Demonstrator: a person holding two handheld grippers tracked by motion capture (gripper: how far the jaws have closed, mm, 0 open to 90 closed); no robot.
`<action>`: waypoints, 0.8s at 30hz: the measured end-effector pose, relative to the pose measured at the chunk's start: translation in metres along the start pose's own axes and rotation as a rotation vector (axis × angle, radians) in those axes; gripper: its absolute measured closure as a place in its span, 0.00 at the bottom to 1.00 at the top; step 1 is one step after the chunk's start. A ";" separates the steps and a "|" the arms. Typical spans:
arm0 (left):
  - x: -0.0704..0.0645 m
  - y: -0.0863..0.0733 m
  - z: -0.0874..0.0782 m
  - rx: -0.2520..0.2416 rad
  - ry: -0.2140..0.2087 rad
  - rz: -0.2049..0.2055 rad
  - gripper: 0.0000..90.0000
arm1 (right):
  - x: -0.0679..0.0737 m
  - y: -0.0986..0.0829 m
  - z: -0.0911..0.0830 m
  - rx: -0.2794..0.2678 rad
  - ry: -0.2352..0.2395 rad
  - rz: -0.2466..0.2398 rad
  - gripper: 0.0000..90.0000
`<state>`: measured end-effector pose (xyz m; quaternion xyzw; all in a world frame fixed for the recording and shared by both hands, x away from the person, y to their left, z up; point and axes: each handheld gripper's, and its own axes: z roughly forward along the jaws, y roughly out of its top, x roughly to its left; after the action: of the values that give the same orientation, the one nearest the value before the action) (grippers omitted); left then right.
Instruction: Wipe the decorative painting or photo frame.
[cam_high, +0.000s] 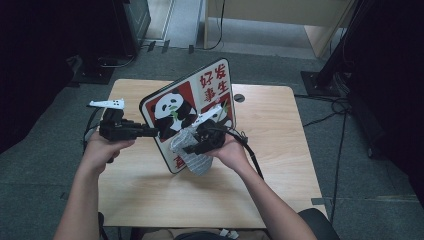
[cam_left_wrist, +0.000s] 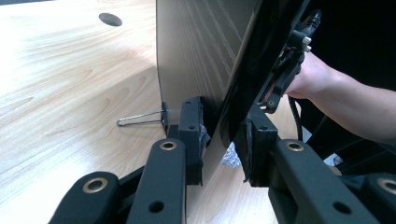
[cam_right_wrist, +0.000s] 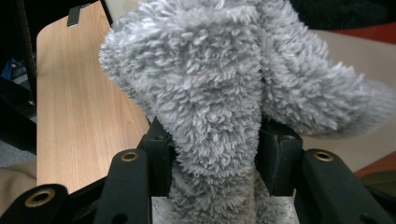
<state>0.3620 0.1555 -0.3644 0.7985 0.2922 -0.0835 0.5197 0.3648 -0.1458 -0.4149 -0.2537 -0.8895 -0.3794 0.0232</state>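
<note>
In the high view, we are holding one panda picture board tilted upright at the middle of the frame, over the wooden desk. Our left gripper is clamping the board's left edge, and our right gripper is pressing one fluffy grey cloth against the lower front of the board, as if wiping it.

In the left gripper view, we are seeing the board edge-on at centre, pinched between the two jaws. One thin wire stand is sticking out from its back at centre left, just above the desk. The hand with the right gripper is showing at the upper right.

In the right gripper view, the jaws are closed tight on the grey cloth, which is bulging up across the frame.

We are counting one board, one cloth, one wire stand and two grippers.

We judge the risk to be the board: held by one edge only, it could twist or slip out if the cloth pushes too hard, or the cloth could catch and drag loose.
</note>
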 end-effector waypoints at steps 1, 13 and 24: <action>0.000 0.000 0.000 0.000 0.000 -0.001 0.82 | 0.000 -0.001 0.001 -0.003 0.001 0.000 0.60; 0.000 0.000 0.001 0.000 -0.002 -0.003 0.82 | -0.003 -0.013 0.009 0.010 0.012 0.009 0.61; 0.001 -0.001 0.001 0.002 -0.004 -0.002 0.81 | -0.001 -0.026 0.016 -0.011 -0.011 0.019 0.59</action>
<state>0.3622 0.1553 -0.3656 0.7986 0.2919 -0.0858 0.5192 0.3557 -0.1506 -0.4434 -0.2641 -0.8850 -0.3828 0.0206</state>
